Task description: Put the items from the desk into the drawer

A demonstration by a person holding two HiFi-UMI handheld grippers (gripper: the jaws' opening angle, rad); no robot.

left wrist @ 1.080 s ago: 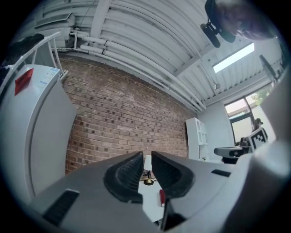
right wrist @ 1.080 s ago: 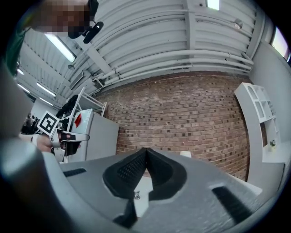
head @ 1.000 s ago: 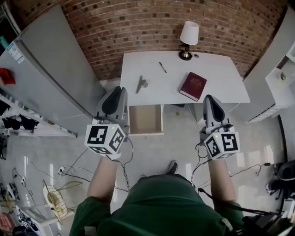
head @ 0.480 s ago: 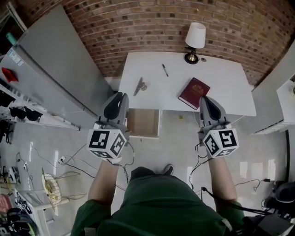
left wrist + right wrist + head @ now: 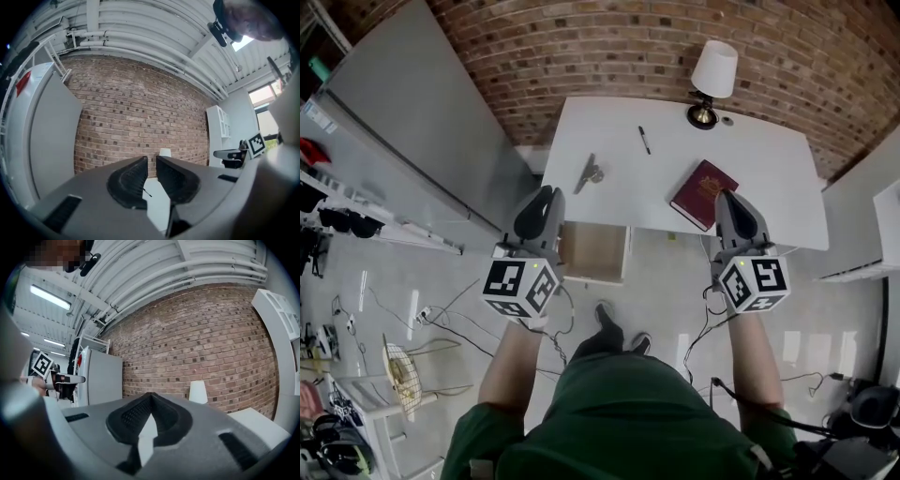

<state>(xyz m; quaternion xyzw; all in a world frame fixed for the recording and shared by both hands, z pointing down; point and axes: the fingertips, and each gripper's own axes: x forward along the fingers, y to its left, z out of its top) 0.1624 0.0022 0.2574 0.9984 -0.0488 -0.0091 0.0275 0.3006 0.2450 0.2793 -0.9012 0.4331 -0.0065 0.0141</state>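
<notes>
A white desk [image 5: 750,159] stands against the brick wall. On it lie a dark red book [image 5: 703,192], a black pen [image 5: 644,140] and a small metal clip-like item [image 5: 588,172]. Under the desk's left front, a wooden drawer [image 5: 593,251] is pulled out and looks empty. My left gripper [image 5: 539,199] hovers just left of the drawer, its jaws a narrow gap apart with nothing between them. In the left gripper view, the left gripper [image 5: 151,161] shows the pen [image 5: 146,192] through that gap. My right gripper [image 5: 738,206] is shut and empty beside the book's near corner; the right gripper [image 5: 150,397] shows tips meeting.
A table lamp [image 5: 712,77] with a white shade stands at the desk's back right. A grey cabinet [image 5: 403,141] rises at the left, white shelving [image 5: 862,216] at the right. Cables [image 5: 441,328] trail over the pale floor. The person's foot [image 5: 607,323] is below the drawer.
The desk has drawn a little nearer and shifted right in view. A foot has stepped forward under the drawer. Both grippers stay raised side by side, the right one now by the book.
</notes>
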